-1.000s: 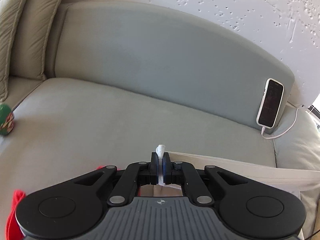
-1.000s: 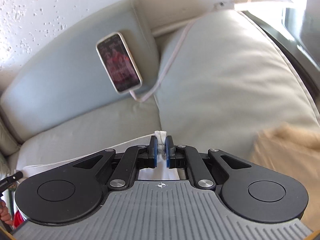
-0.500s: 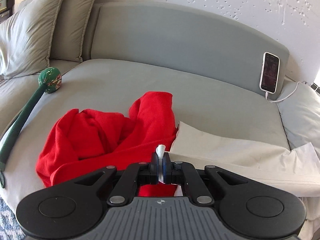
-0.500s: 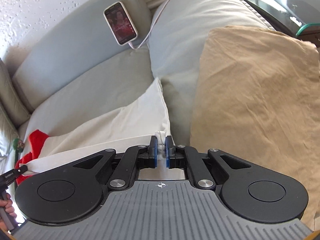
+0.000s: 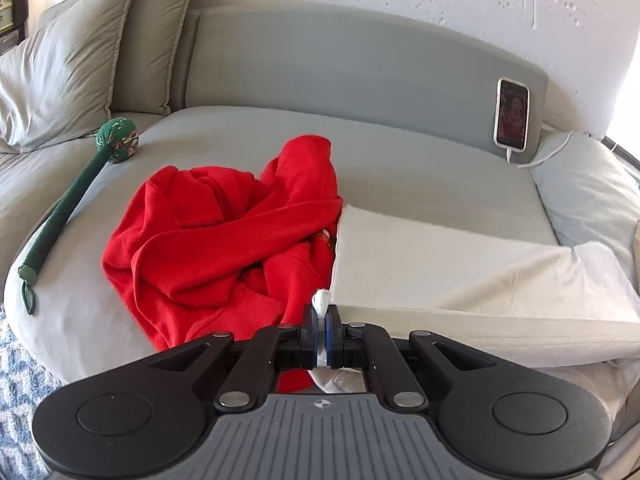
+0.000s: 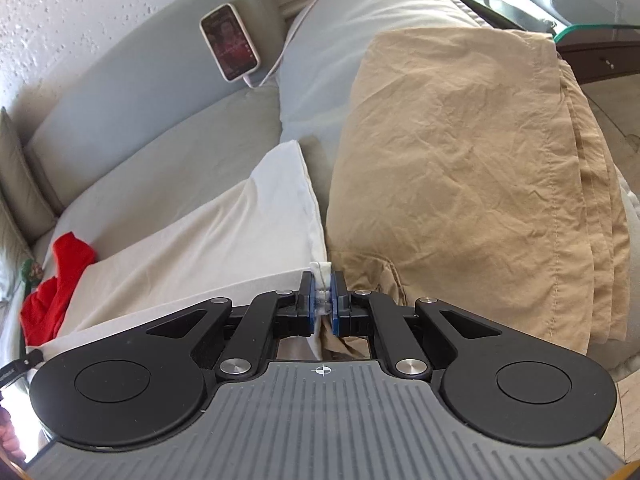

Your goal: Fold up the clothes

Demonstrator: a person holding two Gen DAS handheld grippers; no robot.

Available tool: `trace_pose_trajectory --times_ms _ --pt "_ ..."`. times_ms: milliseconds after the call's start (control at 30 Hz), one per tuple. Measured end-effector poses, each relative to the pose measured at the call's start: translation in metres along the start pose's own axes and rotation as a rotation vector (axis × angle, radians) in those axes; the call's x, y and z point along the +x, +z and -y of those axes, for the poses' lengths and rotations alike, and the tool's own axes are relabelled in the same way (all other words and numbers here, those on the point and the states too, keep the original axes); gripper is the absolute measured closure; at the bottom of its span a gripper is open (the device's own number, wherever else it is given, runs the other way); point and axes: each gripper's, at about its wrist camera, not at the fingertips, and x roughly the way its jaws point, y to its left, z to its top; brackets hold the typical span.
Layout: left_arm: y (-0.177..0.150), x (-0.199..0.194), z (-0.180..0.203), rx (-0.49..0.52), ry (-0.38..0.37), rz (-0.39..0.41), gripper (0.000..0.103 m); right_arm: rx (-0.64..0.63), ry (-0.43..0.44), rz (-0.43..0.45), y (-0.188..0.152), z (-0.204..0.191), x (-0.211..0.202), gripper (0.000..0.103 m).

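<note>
White garment [image 5: 440, 264] stretched along sofa [image 5: 400, 168] front edge; left gripper [image 5: 320, 322], right gripper [image 6: 323, 294] each pinching corner. Risk: thin pinch slips, fold collapses onto red garment [image 5: 224, 232].

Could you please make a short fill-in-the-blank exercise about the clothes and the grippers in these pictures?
1. Both the left gripper and the right gripper pinch the ____ cloth.
2. The crumpled garment beside it is ____.
3. The phone leans against the sofa's ____.
4. The folded tan fabric shows only in the ____ wrist view.

Answers: white, red, backrest, right
</note>
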Motion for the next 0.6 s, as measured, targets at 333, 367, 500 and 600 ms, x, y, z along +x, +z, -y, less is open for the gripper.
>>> trace_pose_trajectory --times_ms 333,367,500,600 --pt "-0.029 -0.049 0.008 -0.005 0.153 0.054 0.061 -0.002 -0.059 0.034 -0.021 -0.013 -0.027 0.068" --pt "-0.033 -0.062 0.01 -0.009 0.157 0.101 0.061 -0.006 -0.059 0.073 -0.025 -0.016 -0.04 0.065" --pt "-0.032 -0.077 0.026 -0.001 0.0 0.195 0.064 -0.024 -0.02 0.181 -0.038 -0.033 -0.07 0.053" --pt "-0.019 -0.043 0.058 0.049 -0.146 0.145 0.064 -0.067 0.059 0.13 -0.031 -0.057 -0.041 0.057"
